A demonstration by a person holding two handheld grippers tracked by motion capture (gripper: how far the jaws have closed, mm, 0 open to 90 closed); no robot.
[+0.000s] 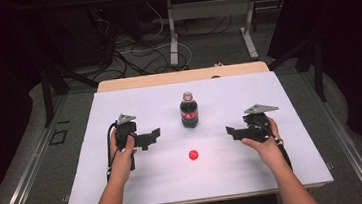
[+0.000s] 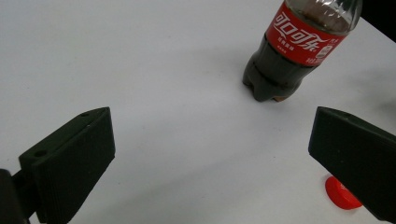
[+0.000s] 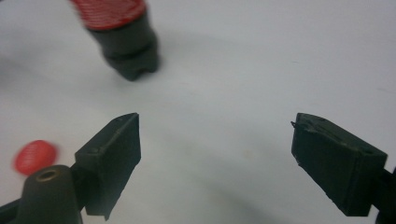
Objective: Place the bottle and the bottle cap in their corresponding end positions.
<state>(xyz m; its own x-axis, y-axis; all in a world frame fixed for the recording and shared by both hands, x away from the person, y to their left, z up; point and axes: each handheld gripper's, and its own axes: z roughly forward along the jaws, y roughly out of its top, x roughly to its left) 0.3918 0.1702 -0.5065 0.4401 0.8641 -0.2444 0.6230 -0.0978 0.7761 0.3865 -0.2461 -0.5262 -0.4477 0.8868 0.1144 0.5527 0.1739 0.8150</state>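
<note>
The cola bottle (image 1: 189,110) stands upright and uncapped between the two claws, ahead of both. Its red cap (image 1: 193,154) lies on the white table (image 1: 127,187), nearer the person, apart from the bottle. The left gripper (image 1: 153,136) and right gripper (image 1: 232,132) both gape wide, holding nothing. An off-centre nudge from either jaw would likely tip the open bottle and spill it.

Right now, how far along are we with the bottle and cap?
Done: the cap is off, lying on the table in front of the upright bottle. In hand: nothing; left tongs and right tongs are open, flanking the bottle. Left: likely grasping the bottle and cap.
</note>
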